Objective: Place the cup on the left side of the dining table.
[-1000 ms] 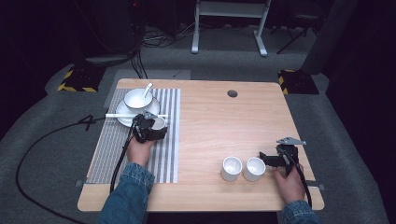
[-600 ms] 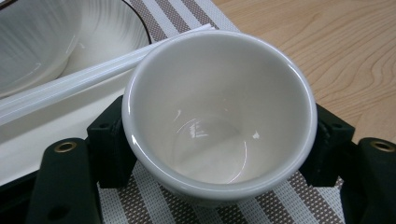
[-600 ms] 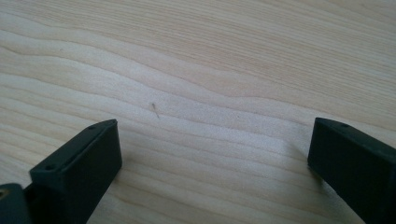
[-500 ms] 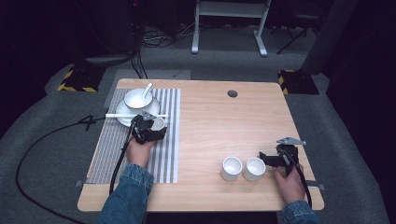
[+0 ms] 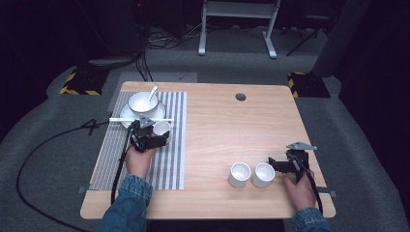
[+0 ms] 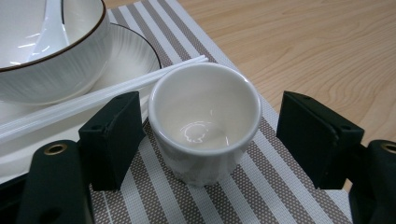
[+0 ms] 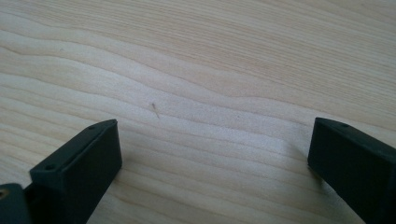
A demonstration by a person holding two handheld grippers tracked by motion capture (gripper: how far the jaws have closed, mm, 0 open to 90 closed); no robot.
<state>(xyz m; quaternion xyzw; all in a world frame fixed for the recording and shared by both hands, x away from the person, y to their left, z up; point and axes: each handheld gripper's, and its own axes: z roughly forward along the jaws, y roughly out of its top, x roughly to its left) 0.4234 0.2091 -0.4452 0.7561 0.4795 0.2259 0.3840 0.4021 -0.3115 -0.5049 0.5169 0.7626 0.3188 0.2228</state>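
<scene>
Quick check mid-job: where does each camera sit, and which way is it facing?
High view: above the person's side, looking forward and down on the table; forearms, both hands.
Left gripper view: rides the left tongs, looking down at the cup on the mat; black jaws apart, just opening.
Right gripper view: rides the right tongs, facing bare wood; jaws wide.
Shared: cup, mat, bowl.

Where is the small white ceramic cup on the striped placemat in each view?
High view: small white ceramic cup upper left, beside the saucer.
Left gripper view: centre, between the open claw jaws.
Right gripper view: bare wood here.
Shared landmark: white chopsticks across the saucer.
</scene>
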